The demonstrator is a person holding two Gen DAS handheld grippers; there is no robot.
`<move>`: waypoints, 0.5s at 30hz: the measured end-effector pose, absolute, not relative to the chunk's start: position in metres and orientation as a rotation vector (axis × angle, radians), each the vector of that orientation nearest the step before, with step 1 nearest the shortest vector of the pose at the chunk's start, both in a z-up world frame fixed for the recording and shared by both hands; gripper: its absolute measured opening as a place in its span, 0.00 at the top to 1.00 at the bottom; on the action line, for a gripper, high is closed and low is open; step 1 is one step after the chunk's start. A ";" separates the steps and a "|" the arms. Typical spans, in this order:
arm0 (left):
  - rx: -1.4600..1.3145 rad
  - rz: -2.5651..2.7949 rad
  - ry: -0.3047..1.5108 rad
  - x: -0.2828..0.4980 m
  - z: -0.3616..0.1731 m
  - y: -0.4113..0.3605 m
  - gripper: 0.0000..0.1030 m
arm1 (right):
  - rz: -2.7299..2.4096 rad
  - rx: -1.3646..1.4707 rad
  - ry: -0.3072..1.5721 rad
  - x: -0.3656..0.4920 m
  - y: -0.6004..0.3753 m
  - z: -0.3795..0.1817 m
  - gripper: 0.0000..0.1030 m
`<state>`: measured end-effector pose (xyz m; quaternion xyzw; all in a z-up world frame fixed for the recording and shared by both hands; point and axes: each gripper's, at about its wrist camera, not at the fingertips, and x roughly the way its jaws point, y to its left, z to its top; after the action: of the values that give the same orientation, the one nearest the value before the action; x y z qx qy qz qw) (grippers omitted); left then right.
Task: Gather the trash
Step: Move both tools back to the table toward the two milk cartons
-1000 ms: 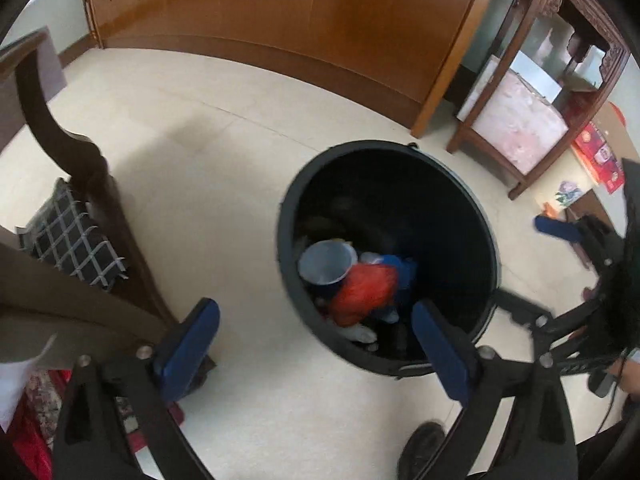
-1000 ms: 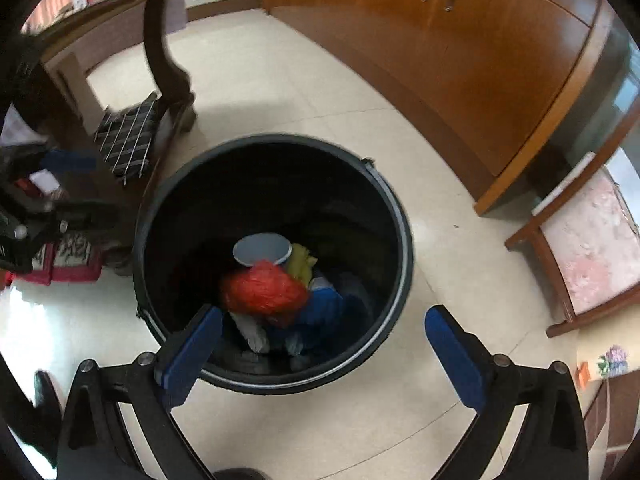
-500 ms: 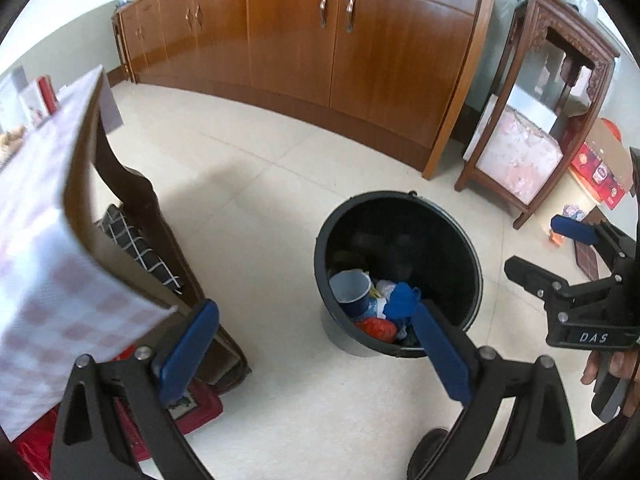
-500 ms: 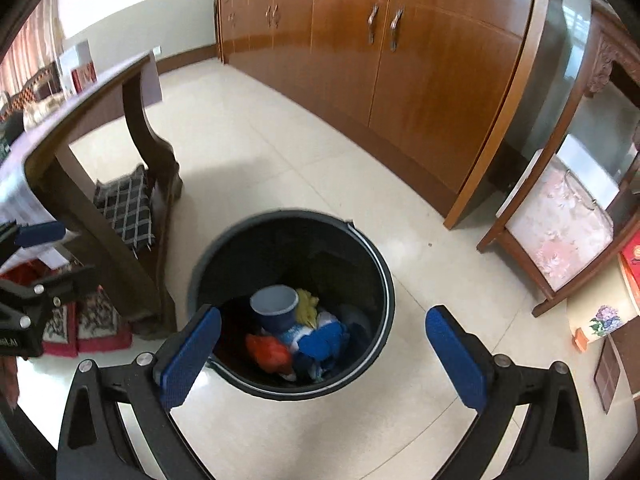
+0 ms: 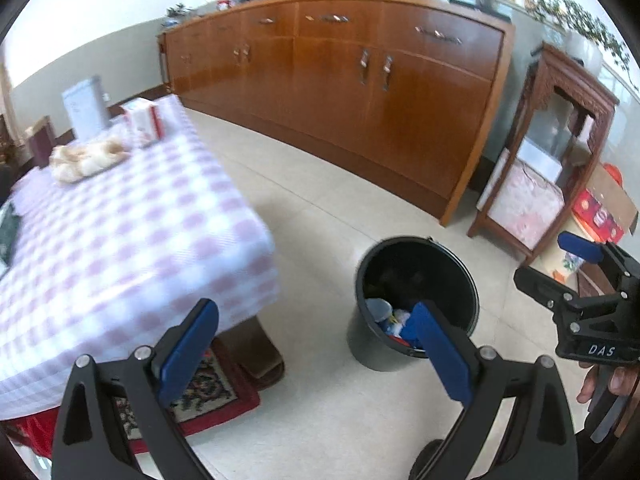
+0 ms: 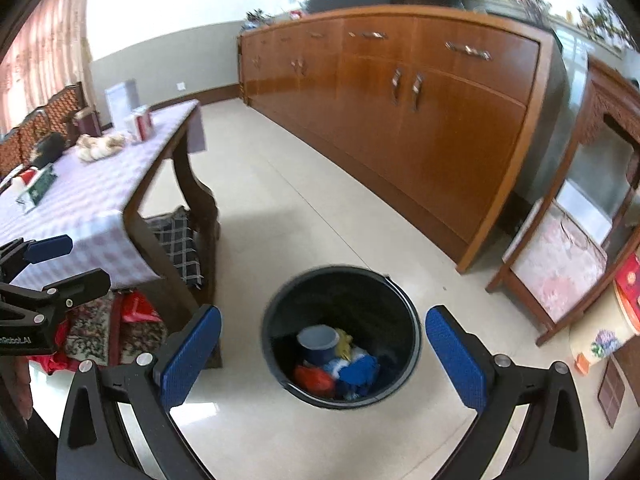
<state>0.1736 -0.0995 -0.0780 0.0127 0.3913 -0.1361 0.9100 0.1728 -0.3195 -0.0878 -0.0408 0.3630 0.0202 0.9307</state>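
Note:
A black round bin [image 6: 340, 300] [image 5: 416, 264] stands on the tiled floor and holds a grey cup [image 6: 318, 342], a red wrapper [image 6: 314, 376], a blue crumpled piece [image 6: 360, 372] and a yellow scrap. My right gripper [image 6: 324, 360] hangs open high above the bin, with nothing between its blue pads. My left gripper [image 5: 316, 356] is open and empty too, raised over the floor between the bin and the table. On the checked tablecloth [image 5: 120, 220] lie a crumpled beige heap [image 5: 86, 156] and a red and white carton [image 5: 142, 120].
A long wooden sideboard [image 5: 360, 92] runs along the far wall. A carved wooden stand [image 5: 548, 152] is at the right, with boxes beside it. Under the table sit a checked cushion [image 6: 176, 240] and a patterned rug [image 5: 200, 392]. A hand [image 5: 600, 384] holds the right gripper.
Both grippers have risen well away from the bin, which now looks much smaller. The tabletop has come into view on the left. Both stayed open and empty.

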 end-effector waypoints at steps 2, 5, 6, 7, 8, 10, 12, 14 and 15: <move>0.017 -0.253 0.787 0.171 -0.070 -0.087 0.04 | 0.065 -0.085 0.719 0.174 -0.306 -0.078 0.00; 0.009 -0.198 0.749 0.166 -0.060 -0.065 0.04 | 0.092 -0.086 0.689 0.177 -0.289 -0.068 0.00; 0.003 -0.177 0.736 0.165 -0.056 -0.056 0.04 | 0.103 -0.087 0.677 0.179 -0.281 -0.064 0.00; -0.001 -0.162 0.727 0.164 -0.053 -0.050 0.03 | 0.117 -0.087 0.669 0.180 -0.275 -0.061 0.00; -0.004 -0.146 0.718 0.163 -0.051 -0.043 0.03 | 0.131 -0.088 0.660 0.181 -0.269 -0.058 0.00; -0.012 -0.108 0.702 0.161 -0.046 -0.028 0.03 | 0.167 -0.095 0.641 0.185 -0.252 -0.051 0.00; -0.023 -0.076 0.689 0.157 -0.043 -0.012 0.03 | 0.194 -0.109 0.620 0.186 -0.235 -0.046 0.00; -0.040 -0.043 0.681 0.153 -0.041 0.005 0.03 | 0.217 -0.121 0.605 0.188 -0.218 -0.041 0.00; -0.049 -0.027 0.676 0.152 -0.040 0.013 0.03 | 0.218 -0.122 0.596 0.189 -0.212 -0.040 0.00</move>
<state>0.1520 0.0132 -0.0401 -0.0243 0.3318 -0.0130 0.9430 0.1892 -0.2117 -0.0397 -0.0602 0.2926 0.1072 0.9483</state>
